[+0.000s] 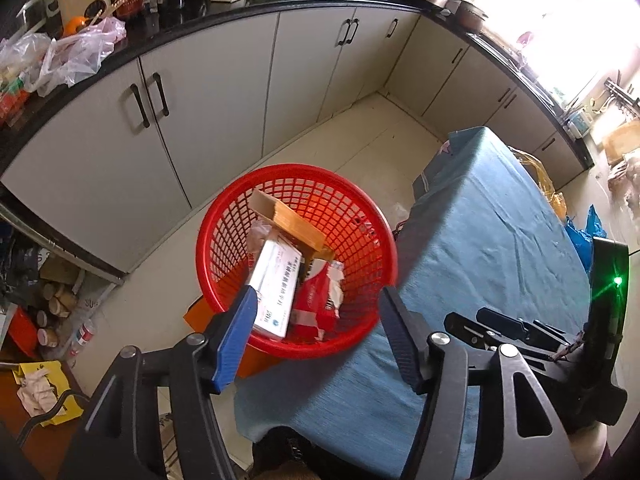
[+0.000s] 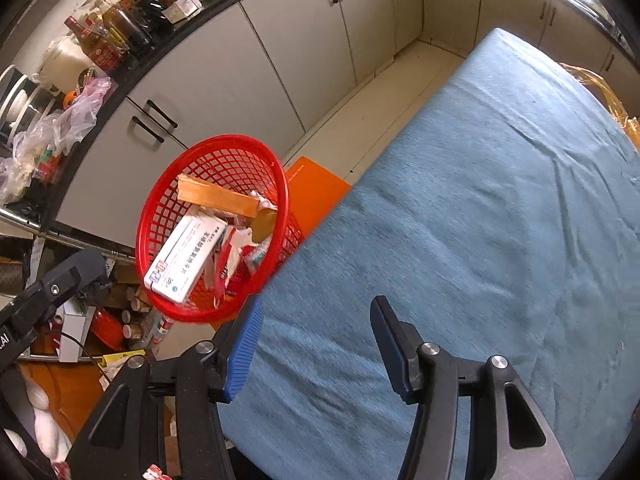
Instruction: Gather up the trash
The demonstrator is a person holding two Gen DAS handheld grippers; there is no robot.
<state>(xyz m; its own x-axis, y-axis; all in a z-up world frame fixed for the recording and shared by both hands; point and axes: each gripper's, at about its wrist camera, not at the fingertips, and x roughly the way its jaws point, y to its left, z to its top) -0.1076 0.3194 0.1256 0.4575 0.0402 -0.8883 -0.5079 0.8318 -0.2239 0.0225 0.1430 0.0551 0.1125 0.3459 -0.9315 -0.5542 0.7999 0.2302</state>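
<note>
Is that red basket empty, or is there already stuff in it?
Not empty. The red basket holds a white medicine box, a tan cardboard box, red packaging and crumpled paper, well below the rim.

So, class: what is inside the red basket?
Inside the red basket: a white medicine box, a tan cardboard box, a red packet and crumpled paper. Whatever lies beneath them is covered.

Both wrist views look steeply down; both share the red basket [image 1: 296, 260] [image 2: 212, 224] and blue table [image 1: 492, 264] [image 2: 460, 240].

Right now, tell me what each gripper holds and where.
Nothing. The left gripper and right gripper are both open and empty; the trash lies in the red basket.
</note>
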